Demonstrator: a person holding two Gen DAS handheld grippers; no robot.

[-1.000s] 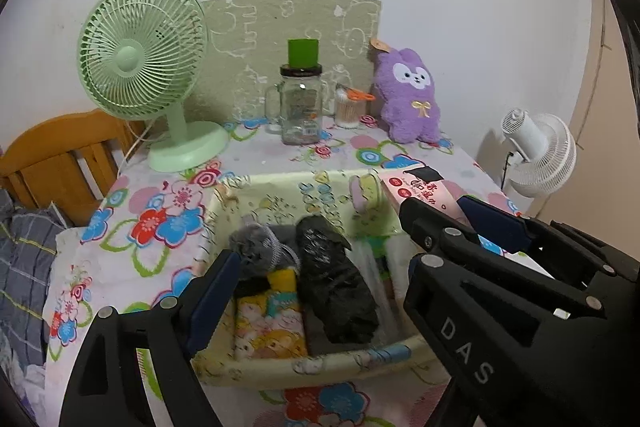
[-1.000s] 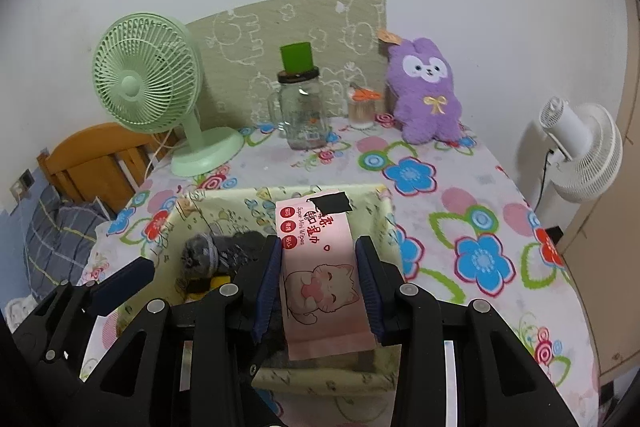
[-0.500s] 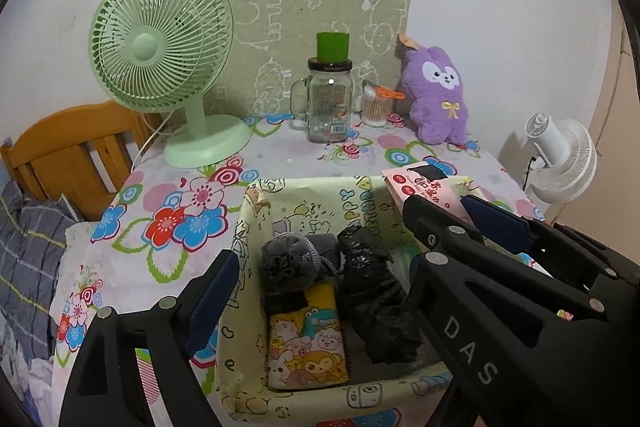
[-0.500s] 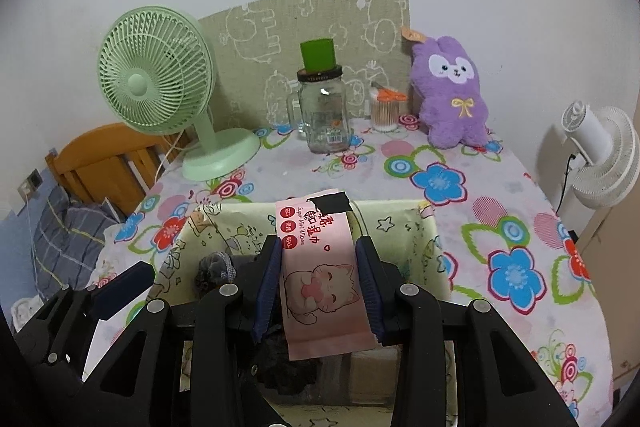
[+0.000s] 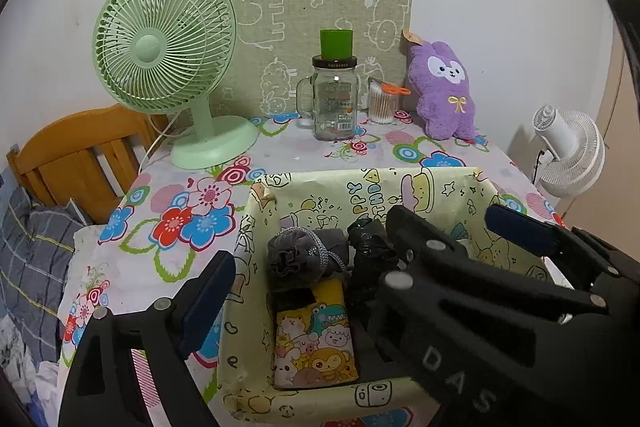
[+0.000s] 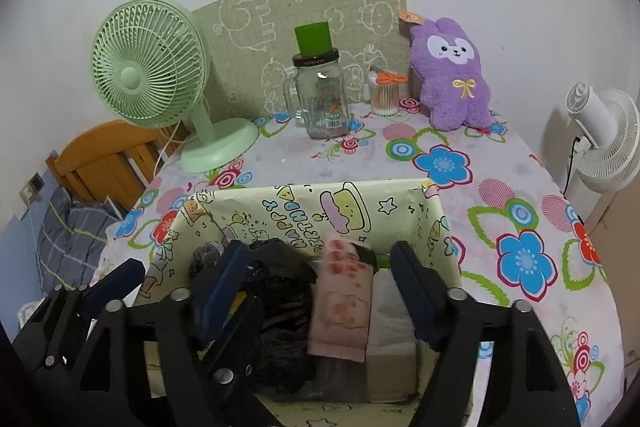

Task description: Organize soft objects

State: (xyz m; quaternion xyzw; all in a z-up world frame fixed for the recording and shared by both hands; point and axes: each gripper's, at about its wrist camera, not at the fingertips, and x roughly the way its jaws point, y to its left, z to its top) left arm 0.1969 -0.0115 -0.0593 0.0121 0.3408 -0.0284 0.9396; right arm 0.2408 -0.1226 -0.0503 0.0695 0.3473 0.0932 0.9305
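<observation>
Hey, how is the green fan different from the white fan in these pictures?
The green fan stands on the flowered table, at its back left; the white fan sits off the table, past its right edge. The green fan faces the cameras, its round grille shown head-on; the white fan is turned away, motor housing toward us. The green one looks larger, though it is nearer. Both have round wire-style grilles, and neither shows blur from spinning.
</observation>
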